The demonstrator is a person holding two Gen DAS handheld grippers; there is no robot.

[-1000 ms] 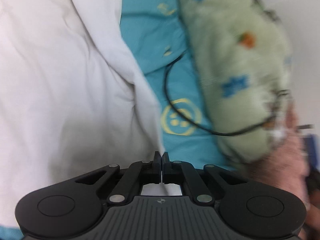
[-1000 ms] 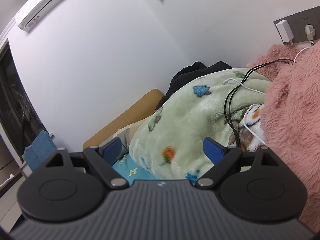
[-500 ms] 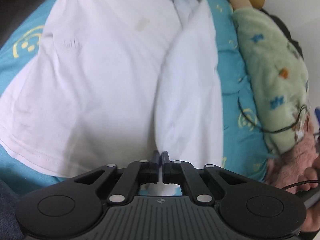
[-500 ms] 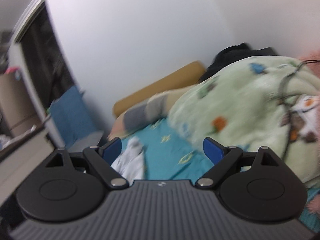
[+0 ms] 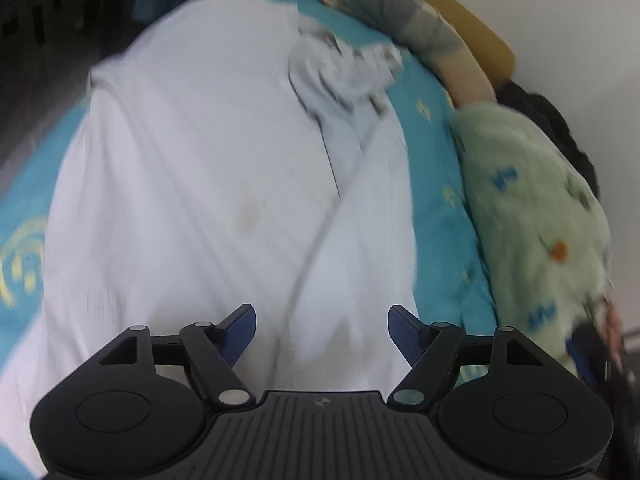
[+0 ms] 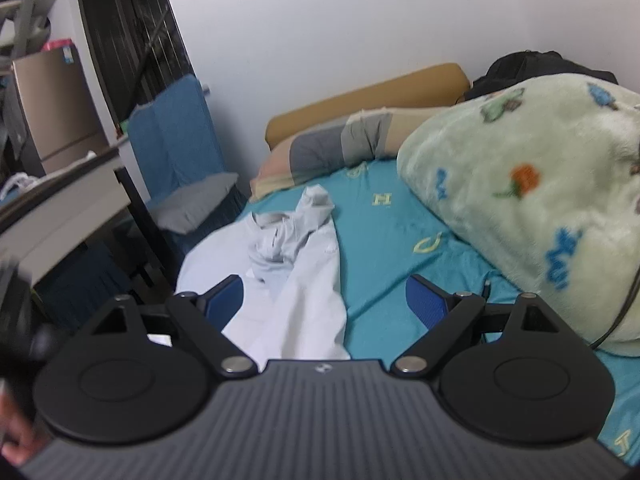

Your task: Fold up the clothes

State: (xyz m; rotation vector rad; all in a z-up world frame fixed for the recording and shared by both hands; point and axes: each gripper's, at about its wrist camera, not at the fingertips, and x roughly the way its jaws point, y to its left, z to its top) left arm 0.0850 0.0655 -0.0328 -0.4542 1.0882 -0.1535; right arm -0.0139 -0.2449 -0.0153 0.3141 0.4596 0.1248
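The left tool hangs over the white shirt, its blue-padded fingers spread wide apart with nothing between them. The shirt lies spread across the turquoise sheet of the bed, covering most of the bed's near and middle part, with one long fold running from the collar end down toward the tool; that view is blurred, so finer creases cannot be made out. At the shirt's far end the cloth is bunched into a grey-white crumple, near the striped pillow at the head of the bed.

The right tool is likewise open, its fingers apart and empty, held above the bed's edge. Beyond it the white shirt reaches toward the pillow, the crumple at its top. A green fleece blanket with coloured patterns is heaped along the bed's far side by the wall, apart from the shirt, with bare sheet between them. A blue chair stands beside the bed's head corner
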